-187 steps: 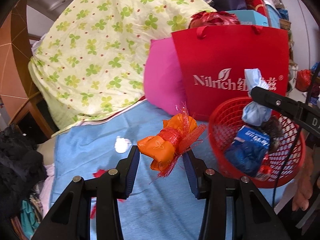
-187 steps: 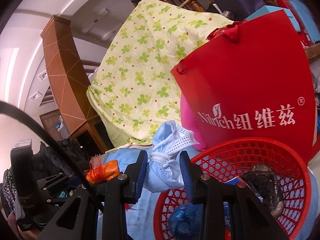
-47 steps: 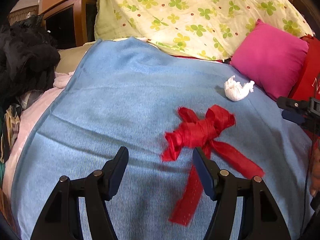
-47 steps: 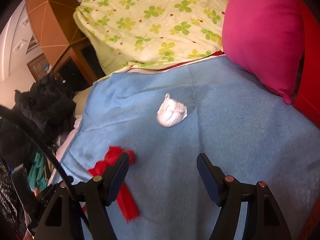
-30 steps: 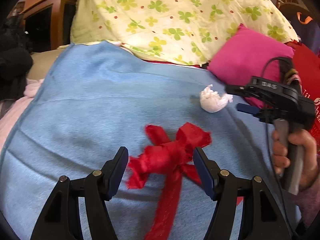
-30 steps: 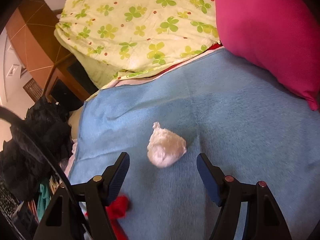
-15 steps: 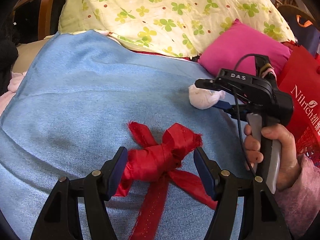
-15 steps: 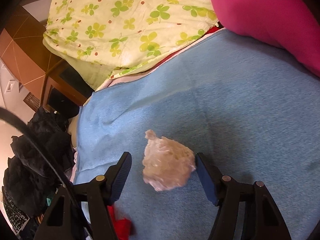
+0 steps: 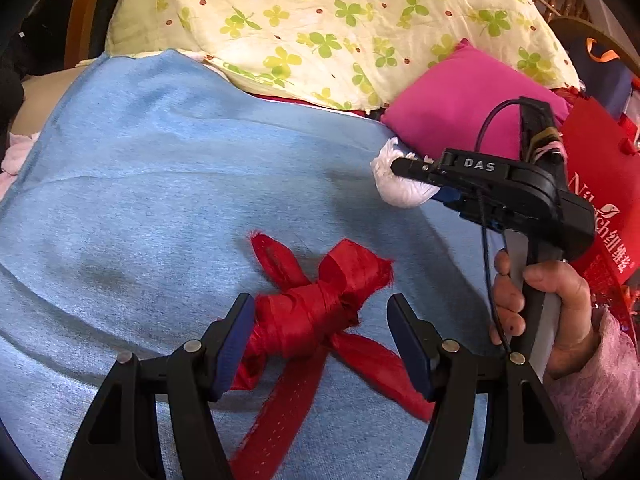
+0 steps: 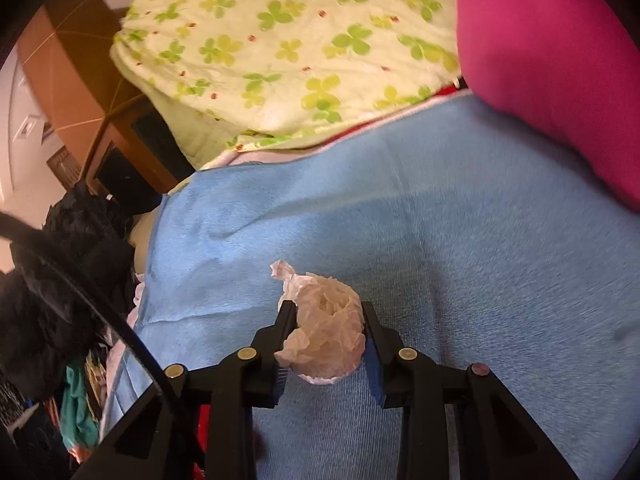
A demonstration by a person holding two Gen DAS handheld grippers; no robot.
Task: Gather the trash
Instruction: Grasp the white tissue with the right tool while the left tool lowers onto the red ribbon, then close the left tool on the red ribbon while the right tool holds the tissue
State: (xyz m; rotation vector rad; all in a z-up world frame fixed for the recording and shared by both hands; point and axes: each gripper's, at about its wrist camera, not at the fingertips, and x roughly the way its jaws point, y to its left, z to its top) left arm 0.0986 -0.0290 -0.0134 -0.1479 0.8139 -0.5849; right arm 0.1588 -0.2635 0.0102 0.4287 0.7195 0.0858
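A knotted red ribbon bundle (image 9: 312, 312) lies on the blue blanket (image 9: 160, 184). My left gripper (image 9: 320, 332) is open, with its jaws on either side of the bundle; the left pad touches it. A crumpled white plastic wad (image 10: 326, 336) lies further right on the blanket. My right gripper (image 10: 327, 336) has closed on this wad, with both pads against its sides. In the left wrist view the right gripper (image 9: 412, 178) reaches across to the wad (image 9: 396, 192) beside the pink pillow.
A pink pillow (image 9: 472, 100) and a yellow clover-print quilt (image 9: 320, 20) lie behind the blanket. A red paper bag (image 9: 604, 200) stands at the right. Dark clothes (image 10: 60, 272) are piled off the blanket's left edge, by a wooden cabinet (image 10: 120, 160).
My right gripper moved onto the white wad and shut on it. My left gripper moved forward, so the red bundle now sits between its open jaws.
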